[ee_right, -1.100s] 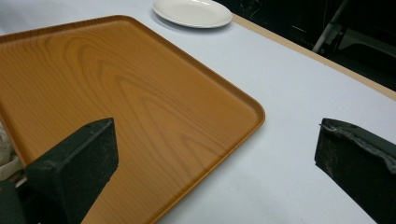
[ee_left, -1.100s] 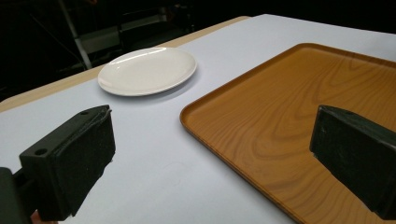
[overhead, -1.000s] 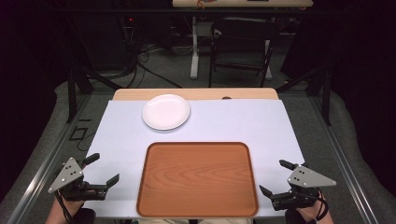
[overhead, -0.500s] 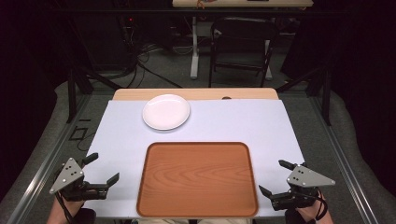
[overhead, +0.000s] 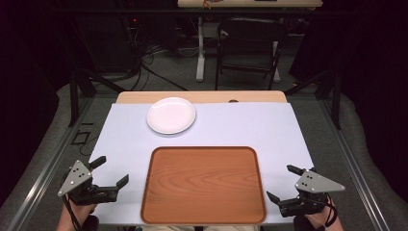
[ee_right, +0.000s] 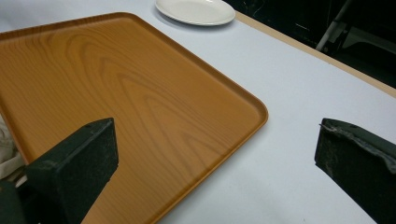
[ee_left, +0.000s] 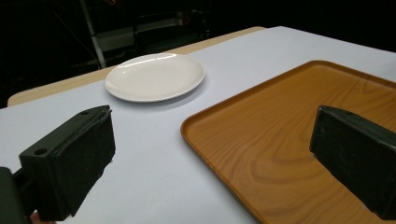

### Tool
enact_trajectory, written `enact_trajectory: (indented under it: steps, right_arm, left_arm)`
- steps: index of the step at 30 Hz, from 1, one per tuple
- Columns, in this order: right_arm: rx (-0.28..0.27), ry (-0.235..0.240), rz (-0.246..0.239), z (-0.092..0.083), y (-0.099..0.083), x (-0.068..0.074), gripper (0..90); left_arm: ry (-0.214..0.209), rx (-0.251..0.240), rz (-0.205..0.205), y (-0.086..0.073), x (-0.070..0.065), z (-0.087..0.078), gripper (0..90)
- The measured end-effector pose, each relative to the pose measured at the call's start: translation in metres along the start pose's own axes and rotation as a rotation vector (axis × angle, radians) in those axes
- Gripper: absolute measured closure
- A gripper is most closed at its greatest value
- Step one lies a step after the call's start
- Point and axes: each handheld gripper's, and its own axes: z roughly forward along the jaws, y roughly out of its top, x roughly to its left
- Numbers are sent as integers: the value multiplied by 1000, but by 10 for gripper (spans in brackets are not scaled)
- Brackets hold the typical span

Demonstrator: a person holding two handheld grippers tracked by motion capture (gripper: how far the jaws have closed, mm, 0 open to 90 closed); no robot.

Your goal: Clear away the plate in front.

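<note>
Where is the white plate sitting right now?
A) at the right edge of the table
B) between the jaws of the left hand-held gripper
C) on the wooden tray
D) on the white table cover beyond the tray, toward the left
D: the white plate lies on the white table cover past the far edge of the wooden tray, apart from it and left of centre, with nothing on the tray.

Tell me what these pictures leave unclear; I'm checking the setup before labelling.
- Tray: near edge cut off by the high view's bottom.
- Plate: far rim cut off by the right gripper view's top.
- Dark spot on the table's far edge: too small to identify.
</note>
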Motion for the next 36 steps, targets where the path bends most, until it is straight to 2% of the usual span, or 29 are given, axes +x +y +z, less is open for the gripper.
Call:
enact_trajectory:
  steps: [6,24,28,33,36]
  right_arm:
    - [1,0,-2,0,0,0,0]
    - [5,2,-2,1,0,0,0]
    - [4,1,-4,1,0,0,0]
    - [5,1,-3,1,0,0,0]
    - [5,0,-3,1,0,0,0]
  left_arm:
    - [-3,4,-39,3,-5,8,0]
    - [-34,7,-71,10,-16,31,0]
    - [-44,0,-99,13,-20,40,0]
    - [-37,-2,-117,15,-24,47,0]
    - [-26,-6,-146,18,-27,56,0]
